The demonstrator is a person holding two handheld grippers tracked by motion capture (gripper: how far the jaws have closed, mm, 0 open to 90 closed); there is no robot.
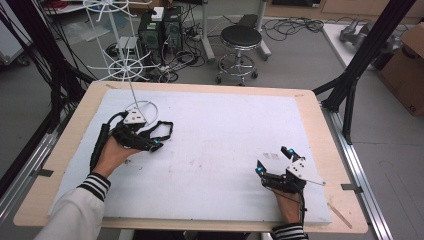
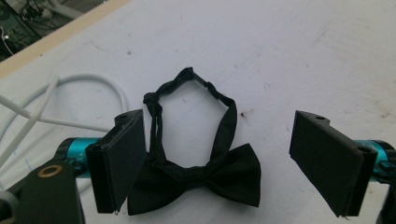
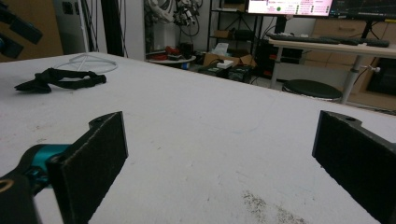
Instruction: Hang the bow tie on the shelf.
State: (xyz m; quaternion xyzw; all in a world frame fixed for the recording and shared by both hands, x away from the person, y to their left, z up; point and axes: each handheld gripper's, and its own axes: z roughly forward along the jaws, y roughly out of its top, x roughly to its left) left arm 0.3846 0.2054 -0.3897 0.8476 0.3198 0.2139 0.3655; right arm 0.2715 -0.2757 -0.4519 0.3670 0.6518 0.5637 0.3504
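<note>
A black bow tie (image 2: 205, 175) with its neck strap looped out lies flat on the white mat (image 1: 225, 130). In the high view the bow tie (image 1: 162, 131) sits at the mat's left part. My left gripper (image 1: 152, 145) hangs just over it, open, with the bow between the two jaws and neither pad touching it. The left pad (image 2: 119, 158) overlaps the bow's edge in the left gripper view. My right gripper (image 1: 274, 159) stands open near the front right of the mat, with nothing between its jaws. From there the bow tie (image 3: 58, 78) shows far off to the left.
A white wire rack (image 1: 122, 62) stands at the mat's back left, its ring base (image 2: 88, 86) right beside the tie's strap. A black stool (image 1: 240, 37) and cables lie on the floor behind the table. A dark smudge (image 3: 261, 203) marks the mat near the right gripper.
</note>
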